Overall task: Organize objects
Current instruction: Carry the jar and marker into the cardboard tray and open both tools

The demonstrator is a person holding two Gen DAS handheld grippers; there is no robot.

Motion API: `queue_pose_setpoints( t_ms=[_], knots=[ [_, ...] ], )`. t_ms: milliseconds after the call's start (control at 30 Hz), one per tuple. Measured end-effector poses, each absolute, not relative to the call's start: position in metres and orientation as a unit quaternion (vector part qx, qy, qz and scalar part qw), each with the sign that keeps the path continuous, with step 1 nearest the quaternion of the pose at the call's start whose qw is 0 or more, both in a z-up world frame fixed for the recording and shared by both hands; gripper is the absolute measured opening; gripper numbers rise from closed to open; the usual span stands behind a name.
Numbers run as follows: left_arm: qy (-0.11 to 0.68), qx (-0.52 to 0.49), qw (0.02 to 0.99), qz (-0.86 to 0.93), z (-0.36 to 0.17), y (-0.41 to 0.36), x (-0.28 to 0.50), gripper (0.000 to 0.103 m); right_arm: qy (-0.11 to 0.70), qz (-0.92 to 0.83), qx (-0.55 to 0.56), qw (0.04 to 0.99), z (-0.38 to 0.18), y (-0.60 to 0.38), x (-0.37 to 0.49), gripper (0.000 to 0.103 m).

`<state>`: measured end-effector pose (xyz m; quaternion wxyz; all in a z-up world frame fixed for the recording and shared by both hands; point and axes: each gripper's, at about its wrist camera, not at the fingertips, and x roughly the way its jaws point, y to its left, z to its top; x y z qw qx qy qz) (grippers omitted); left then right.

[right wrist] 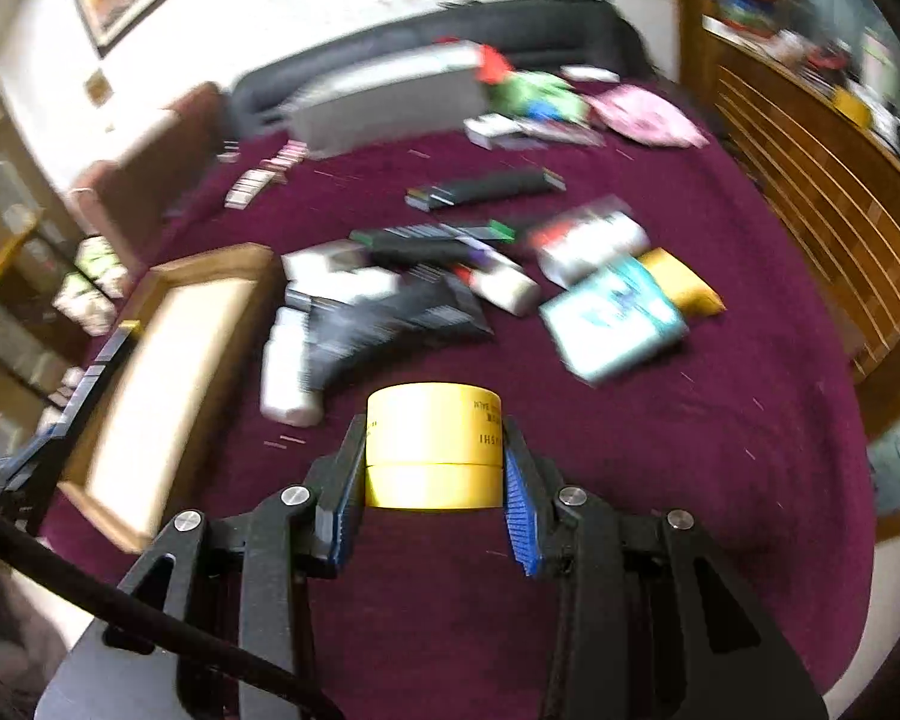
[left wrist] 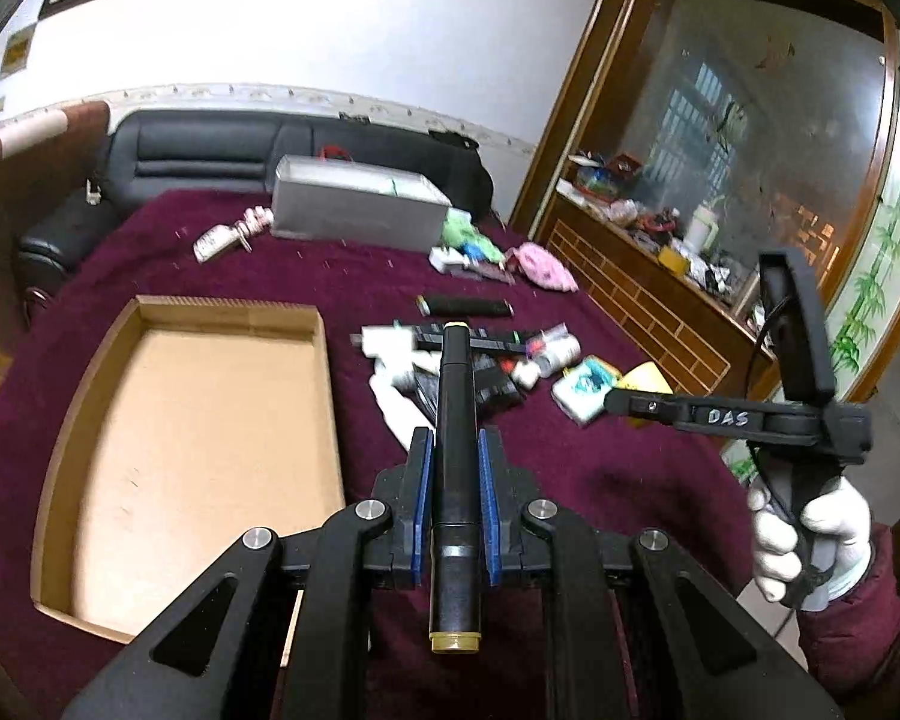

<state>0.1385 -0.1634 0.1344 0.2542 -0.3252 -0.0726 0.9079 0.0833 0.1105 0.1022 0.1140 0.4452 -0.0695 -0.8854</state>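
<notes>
Left gripper (left wrist: 455, 468) clamped on a long black cylindrical marker with a yellowish end cap (left wrist: 455, 480). The marker's long axis runs straight along the fingers, tip pointing away over the clutter and cap end toward the camera.

Right gripper (right wrist: 435, 462) closed on a squat yellow round jar with black lettering (right wrist: 433, 447), the blue pads pressing its two sides; the jar lies on its side across the jaws, flat end forward. Right view is blurred.

The shallow open brown cardboard tray (left wrist: 90, 396), with nothing visible inside it, sits on the maroon velvet tablecloth (left wrist: 570, 456). In the left view it lies just left of and below the marker. In the right view the tray is off to the far left, past a white bottle (right wrist: 285, 369) and the heap of small boxes.

Judgement: the left hand is the nearer to the tray. A short sideways carry would bring the marker over it, roughly parallel to the tray's long side. The right hand must cross further.
</notes>
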Motion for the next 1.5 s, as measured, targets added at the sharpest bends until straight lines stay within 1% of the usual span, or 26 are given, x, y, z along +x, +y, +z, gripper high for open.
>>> queue_pose_setpoints(
  t_ms=[200,333,433,567,667,800,1067,1200,1333,1367,1433,1500],
  knots=[
    [-0.044,-0.306,0.199,0.93,0.165,-0.188,0.106,0.012,-0.089,-0.869,0.433,0.225,0.16,0.035,0.057,0.038],
    [-0.051,-0.325,0.171,0.929,0.16,-0.208,0.063,0.012,-0.091,-0.854,0.44,0.263,0.172,-0.016,0.026,0.038],
    [-0.061,-0.356,0.147,0.921,0.136,-0.22,0.024,0.012,-0.086,-0.839,0.466,0.267,0.153,-0.053,-0.004,0.038],
    [-0.111,-0.409,0.131,0.896,0.085,-0.239,-0.019,0.011,-0.083,-0.819,0.51,0.25,0.104,-0.089,-0.046,0.038],
    [-0.13,-0.428,0.125,0.886,0.059,-0.246,-0.036,0.011,-0.086,-0.809,0.531,0.236,0.078,-0.096,-0.063,0.038],
    [-0.151,-0.445,0.121,0.875,0.037,-0.25,-0.051,0.011,-0.064,-0.809,0.545,0.209,0.052,-0.104,-0.077,0.038],
    [-0.178,-0.458,0.126,0.862,0.025,-0.249,-0.069,0.011,-0.046,-0.815,0.549,0.179,0.028,-0.107,-0.096,0.038],
    [-0.195,-0.46,0.126,0.857,0.02,-0.251,-0.071,0.011,-0.034,-0.823,0.539,0.177,0.03,-0.109,-0.097,0.038],
    [-0.204,-0.449,0.126,0.861,0.026,-0.254,-0.068,0.012,-0.031,-0.828,0.532,0.172,0.03,-0.108,-0.097,0.039],
    [-0.207,-0.446,0.125,0.861,0.028,-0.256,-0.066,0.013,-0.03,-0.829,0.531,0.171,0.03,-0.109,-0.098,0.041],
    [-0.221,-0.44,0.123,0.862,0.033,-0.261,-0.061,0.02,-0.029,-0.831,0.528,0.173,0.031,-0.108,-0.098,0.042],
    [-0.232,-0.435,0.121,0.862,0.039,-0.266,-0.057,0.037,-0.037,-0.833,0.524,0.176,0.036,-0.103,-0.096,0.042]
  ],
)
